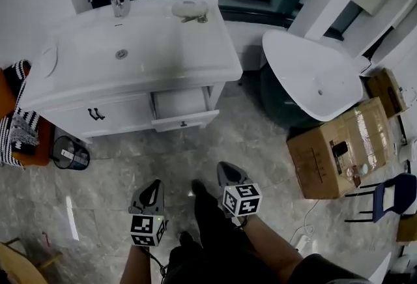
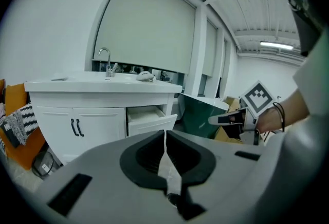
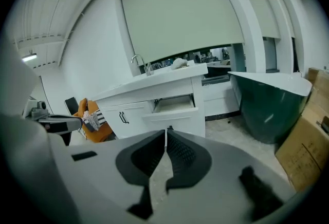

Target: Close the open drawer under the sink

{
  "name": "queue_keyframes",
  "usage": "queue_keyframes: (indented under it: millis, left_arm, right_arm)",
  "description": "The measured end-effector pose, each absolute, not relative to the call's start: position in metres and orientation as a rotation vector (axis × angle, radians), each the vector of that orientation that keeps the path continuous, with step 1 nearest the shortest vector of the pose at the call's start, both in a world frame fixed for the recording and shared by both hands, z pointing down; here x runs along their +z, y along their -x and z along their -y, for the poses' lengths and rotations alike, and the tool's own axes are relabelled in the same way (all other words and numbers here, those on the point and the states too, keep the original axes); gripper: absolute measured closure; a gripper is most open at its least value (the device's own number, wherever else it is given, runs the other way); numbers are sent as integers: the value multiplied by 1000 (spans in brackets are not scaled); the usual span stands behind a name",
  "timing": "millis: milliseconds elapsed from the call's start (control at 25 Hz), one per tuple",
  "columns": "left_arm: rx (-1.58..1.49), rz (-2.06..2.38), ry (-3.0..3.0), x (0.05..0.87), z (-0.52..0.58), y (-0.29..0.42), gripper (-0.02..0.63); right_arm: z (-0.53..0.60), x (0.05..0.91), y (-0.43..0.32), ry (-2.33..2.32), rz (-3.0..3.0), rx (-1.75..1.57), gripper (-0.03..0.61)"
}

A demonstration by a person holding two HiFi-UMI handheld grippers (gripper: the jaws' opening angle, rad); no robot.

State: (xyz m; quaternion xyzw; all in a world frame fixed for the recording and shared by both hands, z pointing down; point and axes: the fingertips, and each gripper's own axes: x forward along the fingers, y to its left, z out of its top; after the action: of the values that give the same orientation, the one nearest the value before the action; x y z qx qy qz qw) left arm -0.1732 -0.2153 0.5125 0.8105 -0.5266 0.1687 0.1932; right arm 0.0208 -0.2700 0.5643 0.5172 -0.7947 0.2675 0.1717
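A white vanity (image 1: 195, 68) with a sink basin (image 1: 121, 53) stands across the tiled floor from me. Its small drawer (image 1: 184, 111) on the right side, under the counter, is pulled out; the drawer (image 2: 152, 118) also shows in the left gripper view, and the drawer (image 3: 175, 106) in the right gripper view. My left gripper (image 1: 150, 189) and right gripper (image 1: 227, 170) hang low over the floor, well short of the vanity, both pointing toward it. Each has its jaws pressed together with nothing between them: left gripper (image 2: 164, 132), right gripper (image 3: 165, 131).
A freestanding tub (image 1: 311, 75), white inside and dark green outside, stands right of the vanity. A cardboard box (image 1: 339, 148) and a blue chair (image 1: 393, 195) sit further right. A small bin (image 1: 70, 154) and an orange seat with striped cloth (image 1: 19, 121) are at the vanity's left.
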Motion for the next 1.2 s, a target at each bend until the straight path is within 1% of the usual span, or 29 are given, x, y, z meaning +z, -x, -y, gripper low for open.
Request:
queue_keyframes:
  millis: [320,520,800,1080,1200]
  left_arm:
    - [539,1536,-2191,599,335,167,592]
    - [512,1545,-2132,644,377,174,592]
    - [560,1563,-2048,708,422,175,594]
    - [533,1622,-2046,718,460,177,594]
    - [531,1602,-2054,718,464,173,596]
  right_arm:
    - [387,635,-8,-1437,2240,738,552]
    - [425,675,3,-1423,2228,782,552]
    - [467,728,14,-1368,2228,808,552]
    - [493,730,28,-1336,2310,667,552]
    - [495,730,26,-1360,2310,657,554]
